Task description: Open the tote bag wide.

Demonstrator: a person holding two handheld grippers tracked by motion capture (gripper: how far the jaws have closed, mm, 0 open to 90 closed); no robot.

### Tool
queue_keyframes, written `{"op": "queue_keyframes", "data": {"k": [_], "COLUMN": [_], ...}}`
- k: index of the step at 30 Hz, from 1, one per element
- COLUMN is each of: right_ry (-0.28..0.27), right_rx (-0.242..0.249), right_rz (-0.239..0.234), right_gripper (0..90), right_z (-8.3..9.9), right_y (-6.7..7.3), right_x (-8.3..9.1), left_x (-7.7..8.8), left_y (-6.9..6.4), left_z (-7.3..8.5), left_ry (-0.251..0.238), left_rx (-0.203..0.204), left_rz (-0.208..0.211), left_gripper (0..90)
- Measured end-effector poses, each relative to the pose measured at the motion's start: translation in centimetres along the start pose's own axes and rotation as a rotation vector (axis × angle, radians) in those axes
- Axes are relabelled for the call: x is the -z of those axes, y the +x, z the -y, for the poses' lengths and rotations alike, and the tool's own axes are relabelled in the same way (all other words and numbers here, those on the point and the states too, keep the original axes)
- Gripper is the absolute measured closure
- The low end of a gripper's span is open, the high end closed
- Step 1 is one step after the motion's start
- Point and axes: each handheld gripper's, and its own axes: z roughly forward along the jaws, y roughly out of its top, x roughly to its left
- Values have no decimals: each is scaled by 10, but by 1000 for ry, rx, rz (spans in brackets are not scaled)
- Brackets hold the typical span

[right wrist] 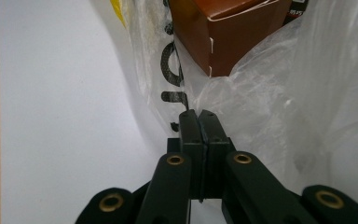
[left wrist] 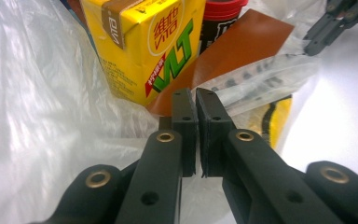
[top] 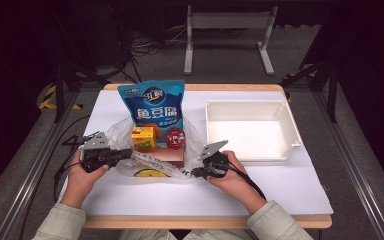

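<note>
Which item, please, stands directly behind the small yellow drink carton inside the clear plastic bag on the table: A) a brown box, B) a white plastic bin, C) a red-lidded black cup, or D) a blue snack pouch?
D: in the high view the blue snack pouch rises upright right behind the small yellow drink carton, while the white plastic bin sits apart to the right, outside the clear plastic bag.

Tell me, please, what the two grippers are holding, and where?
Both pinch the clear plastic bag: left gripper at its left edge, right gripper at its right edge.
</note>
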Motion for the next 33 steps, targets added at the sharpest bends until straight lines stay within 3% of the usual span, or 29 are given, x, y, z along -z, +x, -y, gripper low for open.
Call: {"op": "queue_keyframes", "data": {"k": [15, 25, 33], "right_ry": [2, 7, 10], "right_rx": [7, 15, 21], "right_rz": [-9, -14, -12], "right_gripper": [900, 900, 900], "right_z": [-3, -4, -4], "right_y": [2, 4, 4], "right_x": [-1, -2, -3], "left_x": [26, 23, 10], "left_y": [-13, -10, -1], "left_z": [22, 38, 49], "left_ry": [32, 94, 150], "left_rx": [23, 62, 131], "left_rz": [22, 19, 19], "left_gripper": [895, 896, 895]}}
